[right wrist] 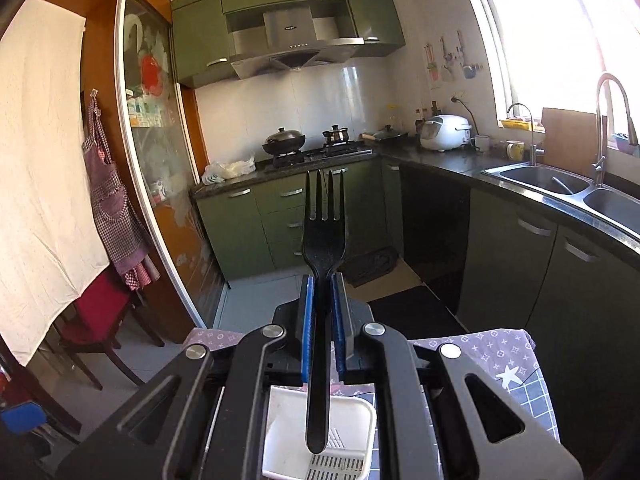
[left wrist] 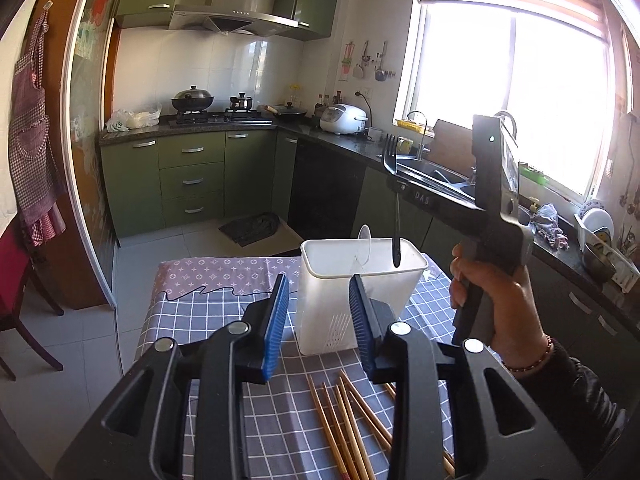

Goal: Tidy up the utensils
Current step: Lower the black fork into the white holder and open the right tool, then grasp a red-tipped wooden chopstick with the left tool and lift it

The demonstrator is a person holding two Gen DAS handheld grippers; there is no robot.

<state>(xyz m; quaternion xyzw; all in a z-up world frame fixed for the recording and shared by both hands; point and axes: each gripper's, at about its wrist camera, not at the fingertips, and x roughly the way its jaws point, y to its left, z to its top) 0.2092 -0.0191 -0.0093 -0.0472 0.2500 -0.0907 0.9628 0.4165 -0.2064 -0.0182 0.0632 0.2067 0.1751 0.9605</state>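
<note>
A white plastic utensil holder (left wrist: 352, 280) stands on the checked tablecloth (left wrist: 224, 320); a clear plastic spoon (left wrist: 365, 240) leans inside it. My right gripper (right wrist: 323, 280) is shut on a black plastic fork (right wrist: 325, 236), tines up, handle end hanging over the holder's opening (right wrist: 288, 432). In the left wrist view the fork (left wrist: 394, 184) hangs with its handle tip just inside the holder, held by the right gripper body (left wrist: 494, 200). My left gripper (left wrist: 320, 292) is open and empty, just in front of the holder. Several wooden chopsticks (left wrist: 344, 428) lie on the cloth below it.
The table's far edge drops to the tiled floor (left wrist: 136, 272). Green kitchen cabinets (left wrist: 192, 176), a stove with pots (left wrist: 196, 100) and a sink counter (right wrist: 560, 184) lie beyond. A red chair (right wrist: 96, 320) stands at the left.
</note>
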